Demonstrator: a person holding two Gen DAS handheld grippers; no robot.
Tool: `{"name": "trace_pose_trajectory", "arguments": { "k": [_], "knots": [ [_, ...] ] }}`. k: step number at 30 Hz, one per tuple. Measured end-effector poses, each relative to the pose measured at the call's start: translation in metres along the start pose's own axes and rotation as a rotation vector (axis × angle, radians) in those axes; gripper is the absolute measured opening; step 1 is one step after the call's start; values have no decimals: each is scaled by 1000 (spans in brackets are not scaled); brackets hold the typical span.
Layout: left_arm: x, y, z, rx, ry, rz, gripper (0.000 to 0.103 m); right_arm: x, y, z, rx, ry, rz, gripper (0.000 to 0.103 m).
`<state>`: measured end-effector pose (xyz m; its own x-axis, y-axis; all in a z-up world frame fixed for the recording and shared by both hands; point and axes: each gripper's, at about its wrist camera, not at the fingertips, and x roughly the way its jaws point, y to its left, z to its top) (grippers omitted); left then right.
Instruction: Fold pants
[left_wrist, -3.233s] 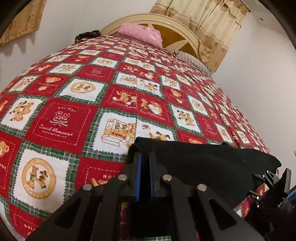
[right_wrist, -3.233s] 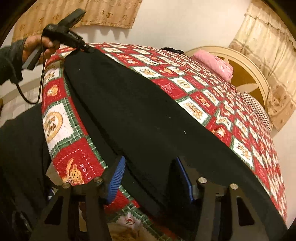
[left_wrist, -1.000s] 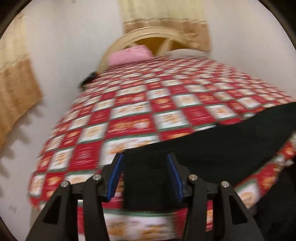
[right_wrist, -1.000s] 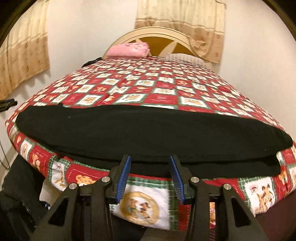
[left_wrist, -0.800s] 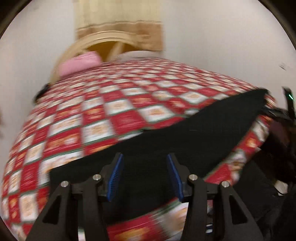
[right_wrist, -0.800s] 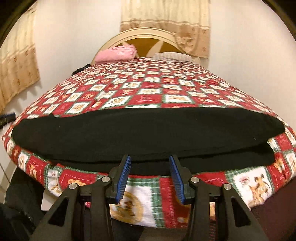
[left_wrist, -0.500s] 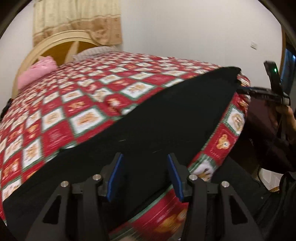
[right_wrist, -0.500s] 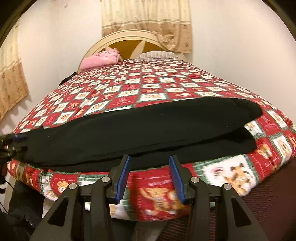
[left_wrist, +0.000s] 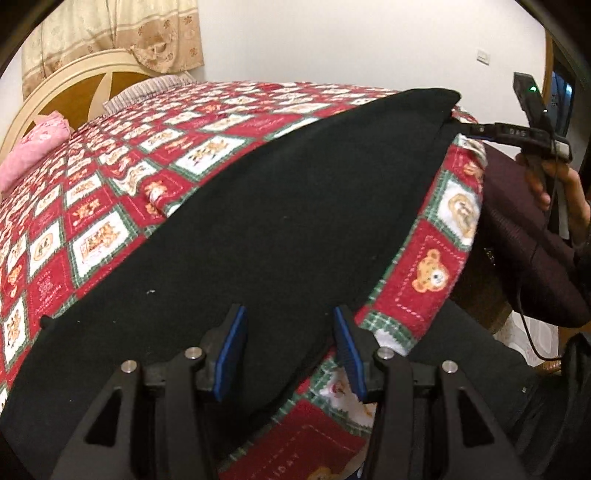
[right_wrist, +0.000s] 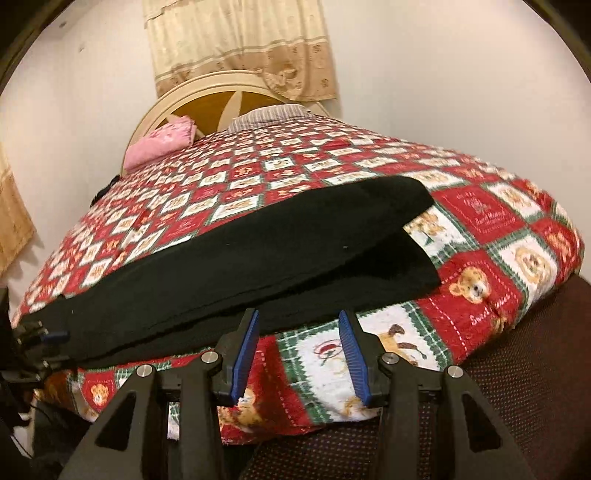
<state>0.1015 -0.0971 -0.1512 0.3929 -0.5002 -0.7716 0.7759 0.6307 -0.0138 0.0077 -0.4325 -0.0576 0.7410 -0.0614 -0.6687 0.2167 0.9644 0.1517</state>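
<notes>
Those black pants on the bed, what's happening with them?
Someone is folding them with two hand-held grabbers. The black pants lie along the near edge of the red teddy-bear quilt, already doubled over so one layer sits on top of the other. Right now nobody is holding them: the left gripper hangs open over one end, and the right gripper is open by the bed's edge near the other end.
</notes>
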Motion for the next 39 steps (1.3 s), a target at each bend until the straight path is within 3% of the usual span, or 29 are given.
{"name": "trace_pose_trajectory", "arguments": {
  "k": [2,9,20,21,22,23,26,31,35,39],
  "knots": [
    [1,3,0,-14,-2,-12,48,1,-3,0,19,0,8,46],
    [-2,1,-1,-1,1,-42,18,2,-14,16,80,-16,43,47],
    [-2,19,-2,-89,2,-122,8,22,-48,55,285,-20,88,49],
    [-2,19,-2,-91,3,-127,8,25,-47,58,279,-11,74,43],
    [-1,21,-3,-97,3,-136,8,29,-43,65,258,-3,66,19],
    [0,23,-3,-109,4,-148,8,31,-40,71,240,0,66,6],
    [2,30,-3,-145,11,-178,8,28,-25,104,180,-36,93,6],
    [3,30,-3,-152,8,-176,8,-9,13,153,75,-171,218,6],
    [4,33,-7,-162,3,-190,8,-26,14,135,38,-202,244,6],
    [4,36,-9,-158,1,-208,8,-7,-32,80,144,-90,159,6]
  ]
}}
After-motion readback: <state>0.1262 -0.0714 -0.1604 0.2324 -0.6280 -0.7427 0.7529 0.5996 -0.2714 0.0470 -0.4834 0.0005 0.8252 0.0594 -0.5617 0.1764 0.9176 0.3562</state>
